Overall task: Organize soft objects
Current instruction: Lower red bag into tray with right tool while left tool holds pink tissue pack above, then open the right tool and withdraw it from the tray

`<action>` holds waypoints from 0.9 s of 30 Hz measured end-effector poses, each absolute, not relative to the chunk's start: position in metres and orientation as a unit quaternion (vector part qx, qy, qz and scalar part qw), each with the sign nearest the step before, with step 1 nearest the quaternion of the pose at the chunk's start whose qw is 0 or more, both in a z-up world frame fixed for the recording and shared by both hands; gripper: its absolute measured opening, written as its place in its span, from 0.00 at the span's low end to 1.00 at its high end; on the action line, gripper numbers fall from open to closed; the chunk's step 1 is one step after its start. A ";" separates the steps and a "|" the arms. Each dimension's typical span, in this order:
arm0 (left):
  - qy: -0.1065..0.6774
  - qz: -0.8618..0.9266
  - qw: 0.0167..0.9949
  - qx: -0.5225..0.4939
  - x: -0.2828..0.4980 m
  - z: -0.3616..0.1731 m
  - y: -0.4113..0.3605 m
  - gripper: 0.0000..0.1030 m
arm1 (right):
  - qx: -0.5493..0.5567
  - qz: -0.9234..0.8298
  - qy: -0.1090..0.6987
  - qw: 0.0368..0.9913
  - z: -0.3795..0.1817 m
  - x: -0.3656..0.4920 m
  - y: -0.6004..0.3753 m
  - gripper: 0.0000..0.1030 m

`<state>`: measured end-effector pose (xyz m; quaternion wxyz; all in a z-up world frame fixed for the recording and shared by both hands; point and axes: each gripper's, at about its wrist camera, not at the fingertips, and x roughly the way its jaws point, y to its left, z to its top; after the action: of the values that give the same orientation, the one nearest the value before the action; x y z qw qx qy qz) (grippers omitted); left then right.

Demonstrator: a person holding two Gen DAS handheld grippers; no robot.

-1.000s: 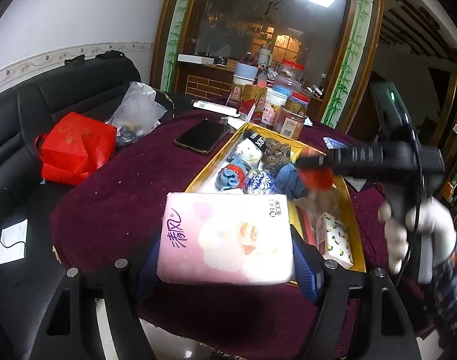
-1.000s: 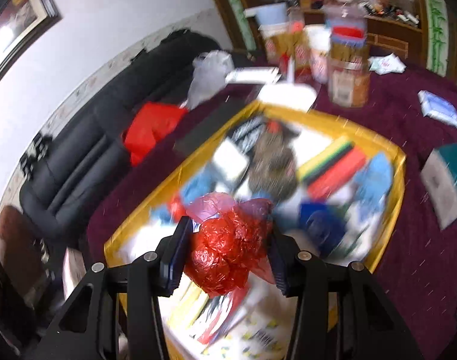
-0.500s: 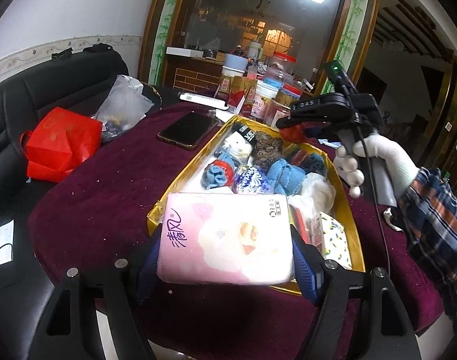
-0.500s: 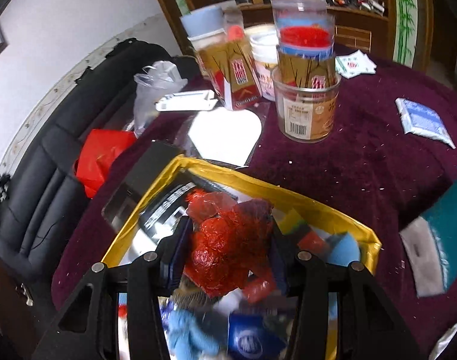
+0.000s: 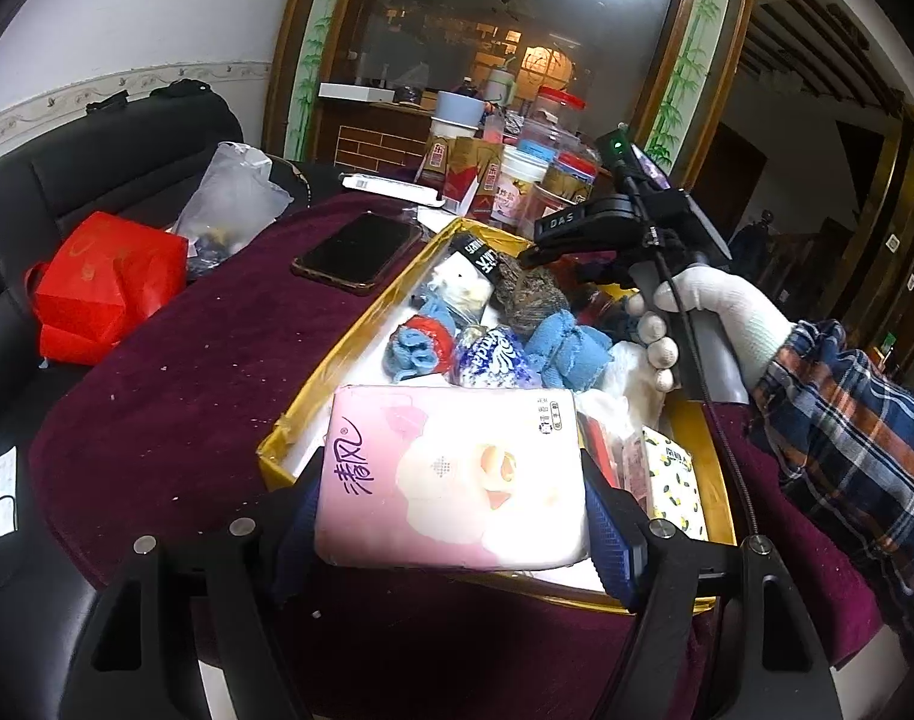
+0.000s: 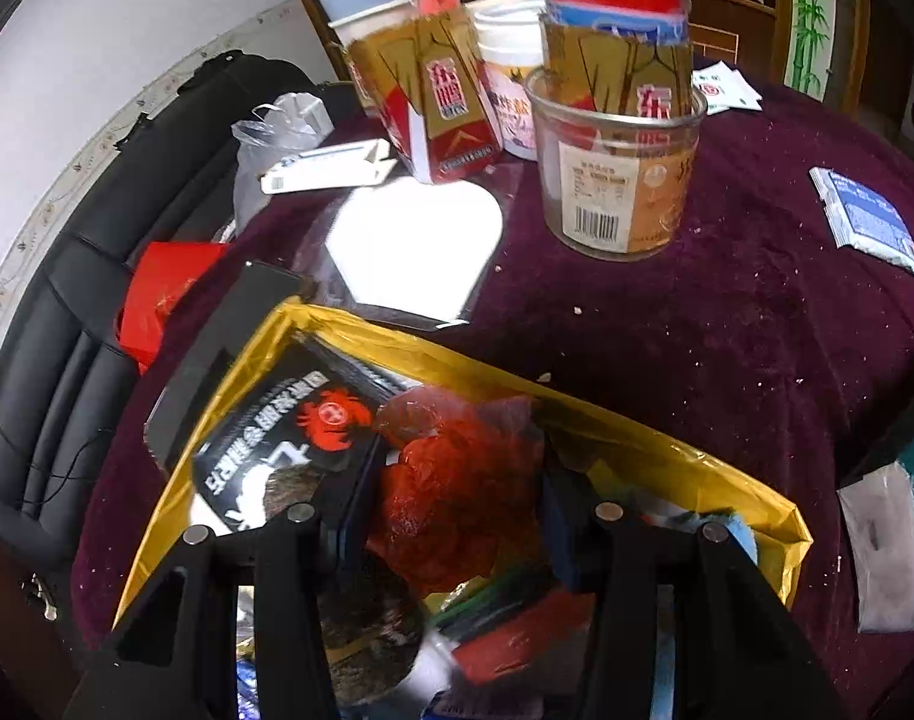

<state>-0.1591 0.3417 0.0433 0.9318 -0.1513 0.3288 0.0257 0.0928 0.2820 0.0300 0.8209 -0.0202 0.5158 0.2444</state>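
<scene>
My left gripper [image 5: 457,516] is clamped on a pink tissue pack [image 5: 453,480], right up close at 6 o'clock in the left view. The pack lies flat with its long side running across from one finger to the other. It hangs over the near edge of the yellow box [image 5: 348,354] on the purple table cloth [image 5: 204,360]. My right gripper [image 6: 457,516] is squeezed on a crinkly red bag [image 6: 457,480]. That bag sits just above the far end of the box, next to a black packet [image 6: 276,438] at 10 o'clock. I think the red bag goes down there next, so my right hand is the nearer one for this drop. That hand [image 5: 691,318], in a white glove, tips its fingers steeply down into the box. Farther off, at 12 o'clock, stand jars [image 6: 619,168] and a red and gold carton [image 6: 450,114]. A phone [image 5: 357,252] lies left of the box.
</scene>
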 end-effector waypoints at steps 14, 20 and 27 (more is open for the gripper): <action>0.333 0.038 0.933 -0.133 -0.150 0.042 0.334 0.77 | 0.039 0.301 0.480 0.823 0.071 0.066 0.249 0.74; 0.336 0.058 0.935 -0.097 -0.143 0.042 0.317 0.77 | 0.019 0.351 0.459 0.816 0.086 -0.007 0.217 0.76; 0.352 0.075 0.931 -0.064 -0.122 0.033 0.301 0.77 | 0.017 0.366 0.445 0.817 0.075 -0.085 0.168 0.76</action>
<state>-0.1217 0.3007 0.0334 0.9308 -0.0638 0.3518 0.0754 -0.0846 0.1681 0.0746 0.8172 0.0170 0.4452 0.3655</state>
